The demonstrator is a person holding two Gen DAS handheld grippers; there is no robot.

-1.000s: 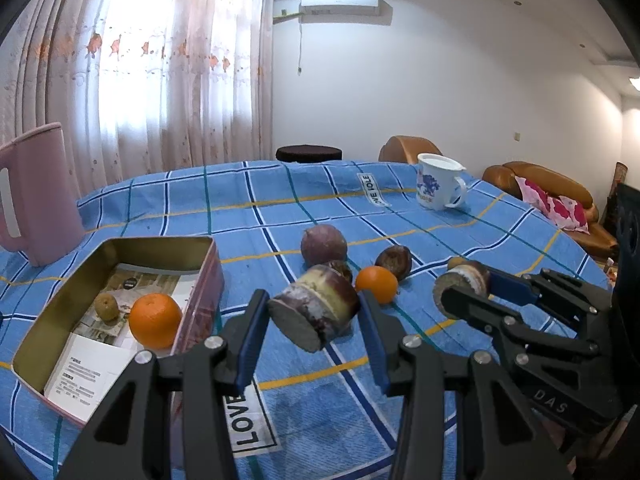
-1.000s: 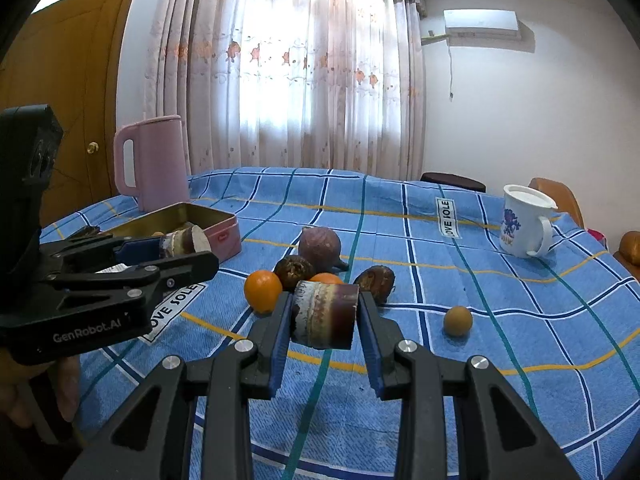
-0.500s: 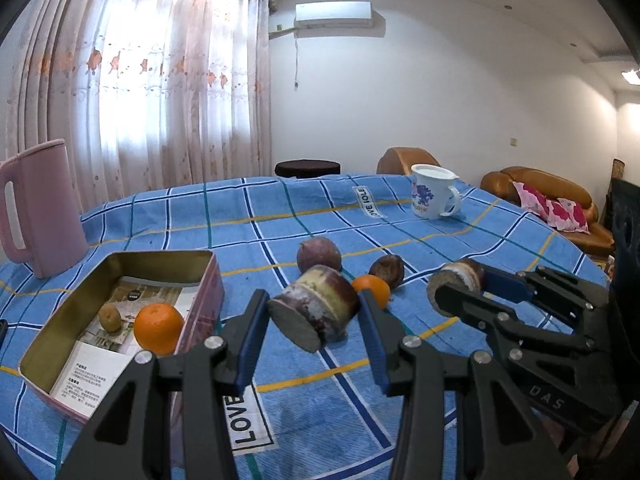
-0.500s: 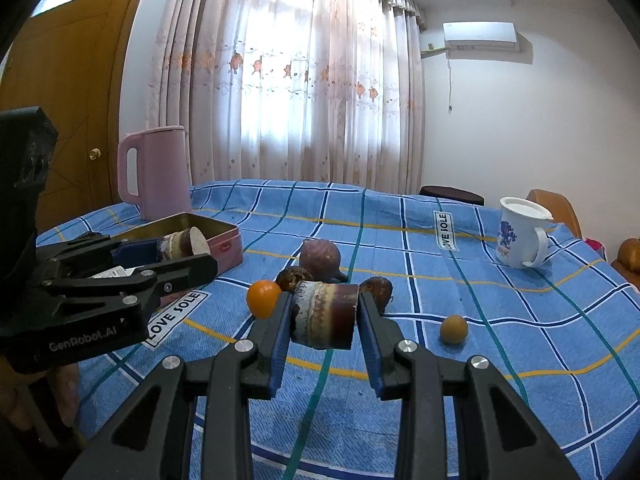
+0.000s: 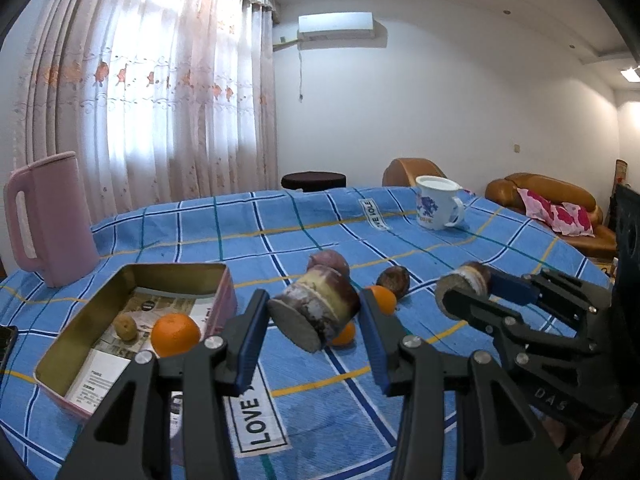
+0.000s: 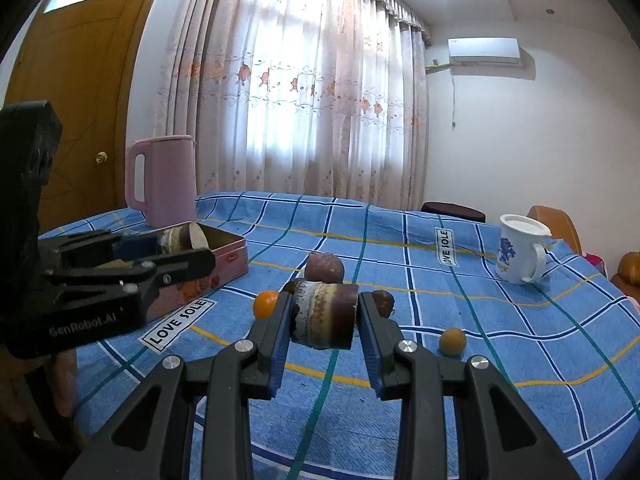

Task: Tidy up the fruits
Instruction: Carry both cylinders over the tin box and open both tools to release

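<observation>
My left gripper (image 5: 314,312) is shut on a short purple-and-cream sugarcane piece (image 5: 316,310), held above the blue checked tablecloth just right of the open tin box (image 5: 218,280). The box holds an orange (image 5: 175,334) and a small brown fruit (image 5: 126,327). My right gripper (image 6: 324,314) is shut on a second sugarcane piece (image 6: 325,314), also held above the cloth. Behind them lie a purple round fruit (image 6: 324,266), an orange (image 6: 266,303), a dark brown fruit (image 6: 382,300) and a small tan fruit (image 6: 452,341).
A pink jug (image 5: 48,220) stands behind the tin at the left. A white mug with blue print (image 5: 438,208) stands at the far right of the table. Sofas (image 5: 552,208) and a dark stool (image 5: 314,181) lie beyond the table.
Both grippers have risen and drawn back a little with their sugarcane pieces; the table and fruits sit lower and farther in both views. Nothing was let go.
</observation>
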